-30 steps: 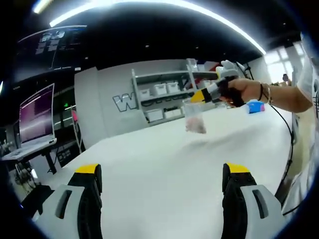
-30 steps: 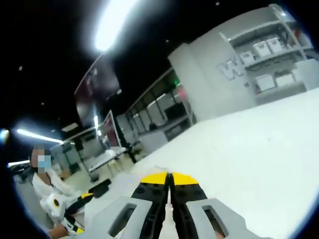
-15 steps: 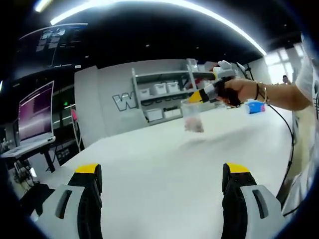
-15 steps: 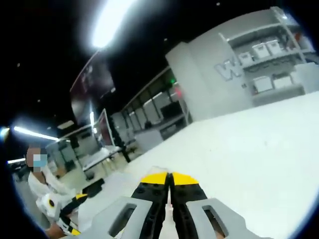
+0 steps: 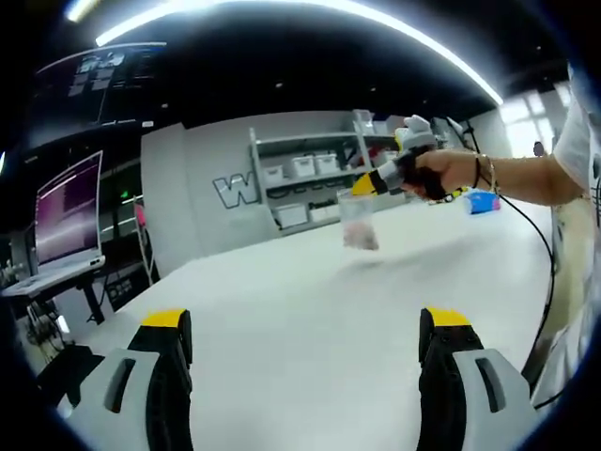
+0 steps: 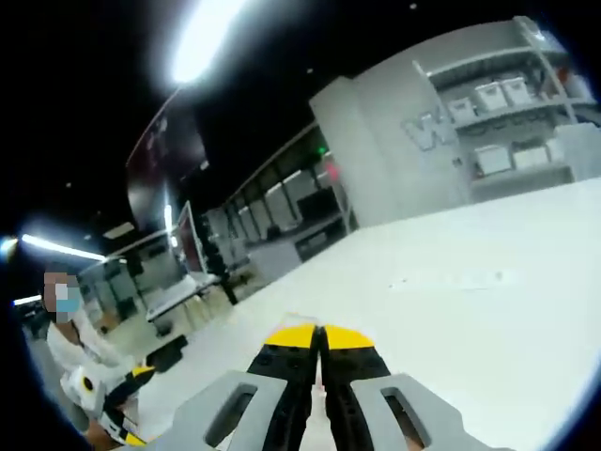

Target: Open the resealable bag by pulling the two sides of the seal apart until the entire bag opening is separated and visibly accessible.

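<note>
**Bag hanging from right gripper, left gripper spread below**

Left gripper view: left gripper [image 5: 305,376] low in frame, fingers [image 5: 169,376] spread wide w/ nothing between, white surface [image 5: 310,301] showing in the gap. Across the surface, a hand [image 5: 441,174] holds the right gripper [image 5: 366,183] up in the air. Its yellow-tipped fingers are pinching the top edge of a clear bag [image 5: 358,222]; bag hangs straight down, clear of the surface, something pinkish in the bottom. Can't tell if the seal is parted. Behind: grey wall, shelf [image 5: 310,183] w/ white bins, blue item [image 5: 482,200] far right on the surface, monitor [image 5: 68,218] at left on a side desk.

Right gripper view: right gripper [image 6: 318,340] fingers [image 6: 291,362] pressed together, yellow tips meeting, a thin clear strip of the bag caught at the tips. White surface [image 6: 470,310] ahead, shelf [image 6: 507,122] upper right. Left gripper [image 6: 117,413] at lower left, by a person in white.
</note>
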Motion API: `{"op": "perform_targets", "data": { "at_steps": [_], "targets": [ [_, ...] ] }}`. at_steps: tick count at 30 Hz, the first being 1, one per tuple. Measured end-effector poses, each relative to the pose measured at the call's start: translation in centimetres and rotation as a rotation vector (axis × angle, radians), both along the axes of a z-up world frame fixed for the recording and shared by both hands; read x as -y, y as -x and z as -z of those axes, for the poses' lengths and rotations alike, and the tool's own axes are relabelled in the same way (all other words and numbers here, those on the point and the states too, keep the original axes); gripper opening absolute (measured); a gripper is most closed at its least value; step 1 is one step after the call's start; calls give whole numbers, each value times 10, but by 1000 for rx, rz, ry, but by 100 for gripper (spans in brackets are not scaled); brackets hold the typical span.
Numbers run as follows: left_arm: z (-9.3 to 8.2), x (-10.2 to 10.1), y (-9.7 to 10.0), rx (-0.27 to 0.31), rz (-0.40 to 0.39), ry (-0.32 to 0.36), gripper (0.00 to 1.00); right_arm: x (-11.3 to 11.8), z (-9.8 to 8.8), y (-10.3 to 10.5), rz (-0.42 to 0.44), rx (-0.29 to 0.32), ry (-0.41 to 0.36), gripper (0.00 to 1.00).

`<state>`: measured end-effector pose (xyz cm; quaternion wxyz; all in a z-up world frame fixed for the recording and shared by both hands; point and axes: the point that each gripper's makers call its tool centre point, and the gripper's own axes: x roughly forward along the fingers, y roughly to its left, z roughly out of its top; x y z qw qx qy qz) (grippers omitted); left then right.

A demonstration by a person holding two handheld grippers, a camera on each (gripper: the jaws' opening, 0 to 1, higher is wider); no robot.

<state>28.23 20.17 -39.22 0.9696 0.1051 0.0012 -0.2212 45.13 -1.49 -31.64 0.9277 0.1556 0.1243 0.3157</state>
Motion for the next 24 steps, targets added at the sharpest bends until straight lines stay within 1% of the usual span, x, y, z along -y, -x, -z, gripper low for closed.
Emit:
{"op": "perform_targets", "data": {
  "at_steps": [8,15,24],
  "targets": [
    [-1,0,-2,0,0,4,100,0,3,-9,3,-10,10,0],
    [-1,-1,-4,-1,-3,7,100,3,0,-18,15,-9,12,0],
    [2,1,-5,-10,3,3,100,9,4,-33,36,-22,25,0]
  ]
}}
